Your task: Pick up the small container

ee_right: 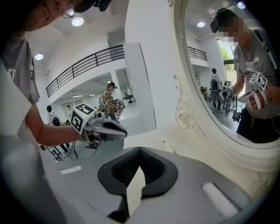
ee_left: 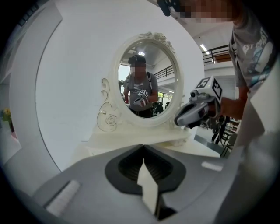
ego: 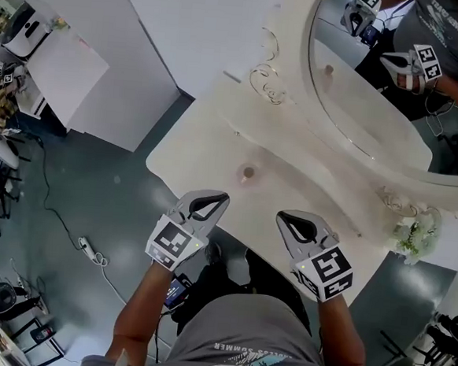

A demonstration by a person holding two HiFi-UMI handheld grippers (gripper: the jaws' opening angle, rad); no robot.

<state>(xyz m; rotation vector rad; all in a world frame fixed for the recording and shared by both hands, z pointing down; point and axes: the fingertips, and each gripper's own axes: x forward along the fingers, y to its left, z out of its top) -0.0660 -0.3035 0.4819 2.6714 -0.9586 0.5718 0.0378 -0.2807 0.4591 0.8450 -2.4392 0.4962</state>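
Note:
The small container (ego: pixel 248 173) is a tiny round cream pot on the cream vanity table (ego: pixel 200 148), just ahead of both grippers. In the right gripper view the container (ee_right: pixel 164 141) is a small dot on the tabletop. My left gripper (ego: pixel 221 196) hovers at the table's front edge, down and left of the pot, jaws shut and empty. My right gripper (ego: pixel 284 216) hangs beside it to the right, also shut with nothing in it. Each gripper view shows its own jaws closed tip to tip, left gripper (ee_left: pixel 143 148) and right gripper (ee_right: pixel 139 150), with the other gripper off to the side.
An oval mirror (ego: pixel 379 79) in a carved cream frame stands at the back of the table and reflects the person and grippers. A wire ornament (ego: pixel 268 83) lies far left of it. Pale flowers (ego: pixel 415 231) sit at the right end. A cable and power strip (ego: pixel 90 248) lie on the floor.

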